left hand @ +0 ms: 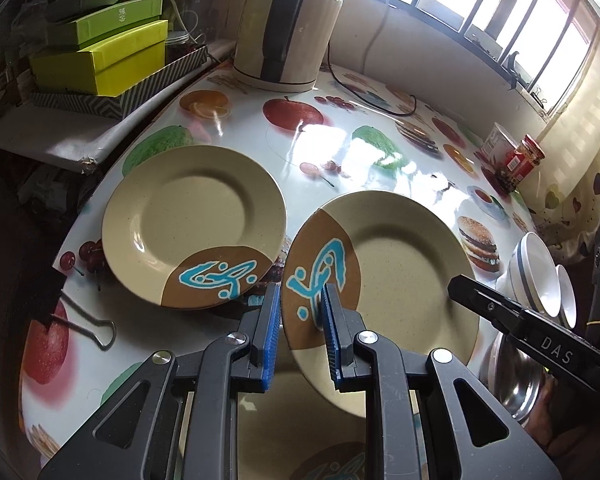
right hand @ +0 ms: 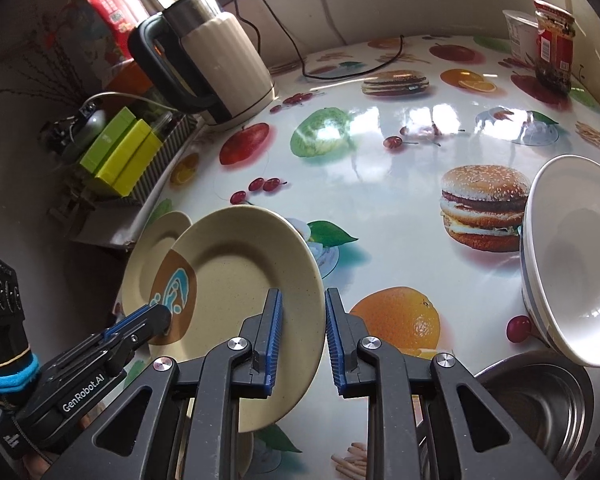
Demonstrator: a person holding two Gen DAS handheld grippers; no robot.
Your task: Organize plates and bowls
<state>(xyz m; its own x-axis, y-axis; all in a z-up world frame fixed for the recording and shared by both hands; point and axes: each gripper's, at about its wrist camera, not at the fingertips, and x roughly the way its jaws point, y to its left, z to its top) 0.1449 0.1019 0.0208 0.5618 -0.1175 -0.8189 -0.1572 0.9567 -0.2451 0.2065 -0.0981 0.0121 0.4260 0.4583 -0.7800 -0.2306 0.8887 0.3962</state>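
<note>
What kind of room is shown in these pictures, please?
Probably a home kitchen or dining corner. An electric kettle stands on a table covered with a glossy cloth printed with fruit and burgers, beige plates and white bowls lie about, and a window runs along the wall.

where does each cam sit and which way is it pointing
Left wrist: sits on the left gripper, looks down along its fingers at the held plate, whose rim is clamped; the right gripper enters from the right.
Right wrist: sits on the right gripper, looks down over the table; the same plate's opposite rim is between its fingers; the left gripper shows lower left.
Shared: held plate, second plate, kettle.
</note>
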